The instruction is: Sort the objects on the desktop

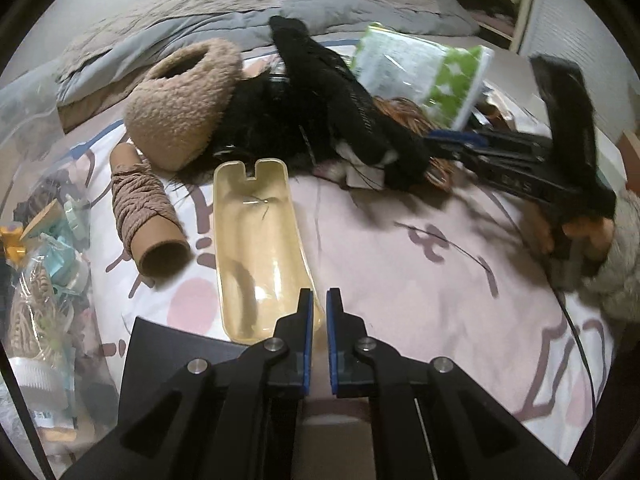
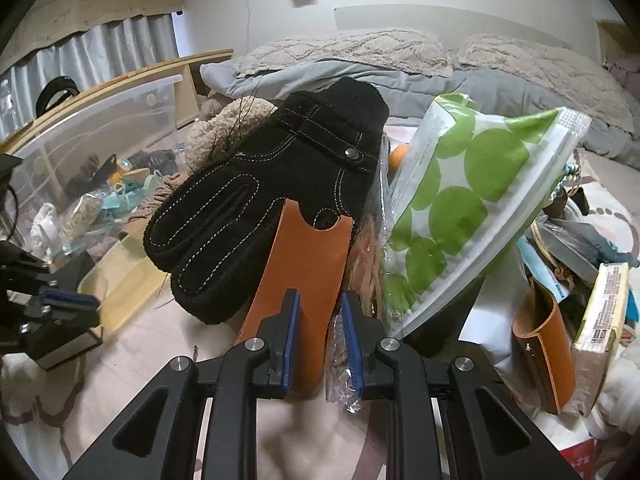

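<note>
My left gripper (image 1: 320, 300) is shut on the near corner of a pale yellow translucent tray (image 1: 256, 248), which lies on the pink bedsheet. My right gripper (image 2: 318, 300) is shut on an orange leather sleeve (image 2: 308, 264), with a scrap of crinkled clear plastic (image 2: 340, 364) also caught at its right pad. A black stitched glove (image 2: 272, 184) lies over the sleeve's far end. A green-dotted packet (image 2: 472, 200) leans just to the right. The left wrist view shows the same glove (image 1: 344, 92) and packet (image 1: 424, 72) in the pile behind the tray.
A beige fleece hat (image 1: 180, 100) and a yarn spool (image 1: 144, 208) lie left of the tray. A clear bin (image 2: 100, 128) of odds stands at the left. A second orange sleeve (image 2: 544, 344) and a box (image 2: 600, 312) crowd the right. Grey bedding fills the back.
</note>
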`<state>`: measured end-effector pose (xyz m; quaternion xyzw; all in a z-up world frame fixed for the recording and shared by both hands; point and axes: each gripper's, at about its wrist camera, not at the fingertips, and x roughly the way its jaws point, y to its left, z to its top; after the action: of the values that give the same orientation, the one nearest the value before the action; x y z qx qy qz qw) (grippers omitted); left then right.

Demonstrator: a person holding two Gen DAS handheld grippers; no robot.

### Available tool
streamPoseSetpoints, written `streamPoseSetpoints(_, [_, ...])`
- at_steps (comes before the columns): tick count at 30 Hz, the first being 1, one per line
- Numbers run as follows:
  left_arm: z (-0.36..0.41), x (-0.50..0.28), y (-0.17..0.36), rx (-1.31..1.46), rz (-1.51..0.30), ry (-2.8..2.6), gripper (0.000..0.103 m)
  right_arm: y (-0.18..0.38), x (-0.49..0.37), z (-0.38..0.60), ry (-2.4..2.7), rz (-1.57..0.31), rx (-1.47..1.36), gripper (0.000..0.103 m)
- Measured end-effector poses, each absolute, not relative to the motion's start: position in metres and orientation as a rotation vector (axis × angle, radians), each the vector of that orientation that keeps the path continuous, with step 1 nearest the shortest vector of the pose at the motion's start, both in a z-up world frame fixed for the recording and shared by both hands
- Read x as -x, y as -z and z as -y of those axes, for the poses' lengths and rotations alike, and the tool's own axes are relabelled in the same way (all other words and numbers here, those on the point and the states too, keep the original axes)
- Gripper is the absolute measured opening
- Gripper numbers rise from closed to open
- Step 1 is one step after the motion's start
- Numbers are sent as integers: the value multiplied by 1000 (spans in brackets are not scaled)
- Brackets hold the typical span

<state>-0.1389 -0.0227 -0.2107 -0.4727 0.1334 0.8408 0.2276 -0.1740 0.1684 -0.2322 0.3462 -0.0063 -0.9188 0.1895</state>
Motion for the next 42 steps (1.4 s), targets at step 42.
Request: streamPoseSetpoints(42, [63, 102, 220, 1302, -432, -2351, 16, 232, 174, -168, 2593, 4, -987, 24])
